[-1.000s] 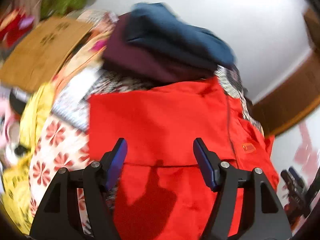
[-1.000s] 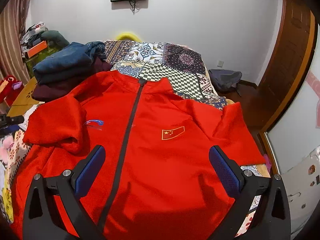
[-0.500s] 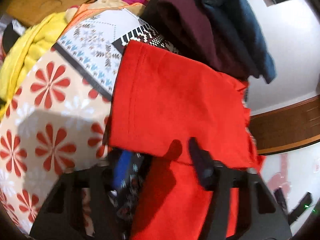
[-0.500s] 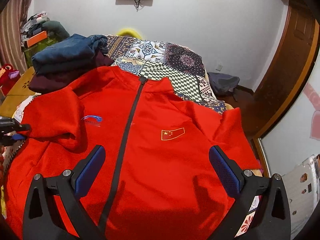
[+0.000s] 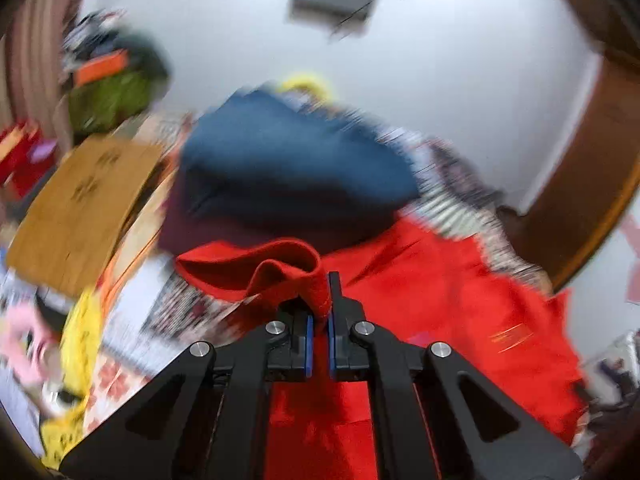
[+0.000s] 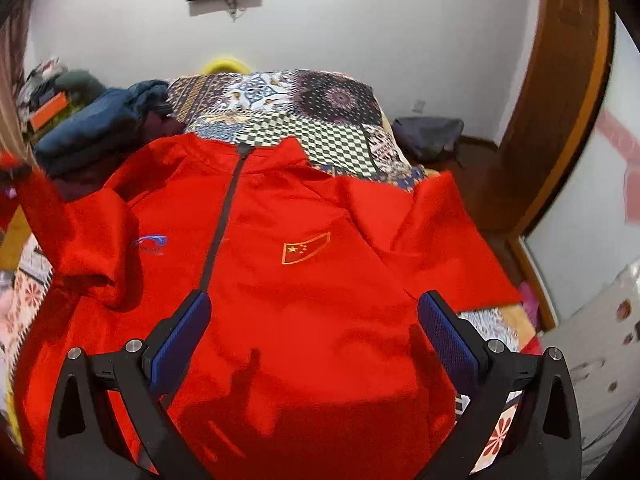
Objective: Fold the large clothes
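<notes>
Red jacket (image 6: pixel 312 288): flag patch (image 6: pixel 306 248), blue swoosh logo (image 6: pixel 149 245), unreadable.

Black tool (image 6: pixel 314 328), seemingly blue-padded fingers (image 6: pixel 182 330)

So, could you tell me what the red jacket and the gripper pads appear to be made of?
The red jacket looks like a soft knit synthetic, matte: it drapes in loose folds, and the pinched sleeve edge looks fuzzy. The right gripper pads look like blue rubber or plastic, with a fine dotted texture. Exact fibre cannot be told.
</notes>
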`<state>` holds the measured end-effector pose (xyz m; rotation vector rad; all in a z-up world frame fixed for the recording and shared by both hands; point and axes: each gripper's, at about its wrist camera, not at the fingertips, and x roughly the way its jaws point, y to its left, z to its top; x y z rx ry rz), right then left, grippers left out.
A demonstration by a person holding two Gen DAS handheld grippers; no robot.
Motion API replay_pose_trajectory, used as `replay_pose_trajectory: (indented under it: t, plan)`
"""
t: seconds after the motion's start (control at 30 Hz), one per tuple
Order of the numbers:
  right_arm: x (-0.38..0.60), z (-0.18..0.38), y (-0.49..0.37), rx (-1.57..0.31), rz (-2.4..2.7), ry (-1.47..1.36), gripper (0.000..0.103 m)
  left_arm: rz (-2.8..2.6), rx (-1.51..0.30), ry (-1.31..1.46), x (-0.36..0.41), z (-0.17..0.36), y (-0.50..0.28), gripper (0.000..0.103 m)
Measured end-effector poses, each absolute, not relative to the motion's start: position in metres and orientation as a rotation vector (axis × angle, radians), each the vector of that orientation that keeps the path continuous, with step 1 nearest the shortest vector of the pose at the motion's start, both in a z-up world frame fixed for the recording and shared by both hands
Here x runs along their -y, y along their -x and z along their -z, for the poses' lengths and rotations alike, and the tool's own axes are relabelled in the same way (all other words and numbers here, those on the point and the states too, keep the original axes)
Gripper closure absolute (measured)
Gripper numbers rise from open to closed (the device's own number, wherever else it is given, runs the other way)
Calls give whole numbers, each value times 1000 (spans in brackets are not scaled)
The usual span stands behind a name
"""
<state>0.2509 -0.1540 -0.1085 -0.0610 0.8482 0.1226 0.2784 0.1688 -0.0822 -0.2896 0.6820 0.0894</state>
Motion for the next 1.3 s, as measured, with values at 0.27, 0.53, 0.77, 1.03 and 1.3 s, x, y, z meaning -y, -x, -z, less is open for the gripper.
replay_pose_trajectory:
  t: [0.27,0.53,0.77,1.03,1.3]
  plan:
    - [190,112,-249,-850,-45,13,0,208,-621,190,-58,13,-329,99]
    - [208,110,-246,-852,-14,79,0,378,-724,26,57,44,-357,99]
    - [207,106,-254,-861,-76,60,0,481,-898,-43,93,79,-361,88]
    - [188,104,-281,-911,-269,-16,1,395,-784,-72,33,60,-329,29]
    - [176,131,-334,-1085,-358,-113,9,120,-856,-104,-83,95,-300,19]
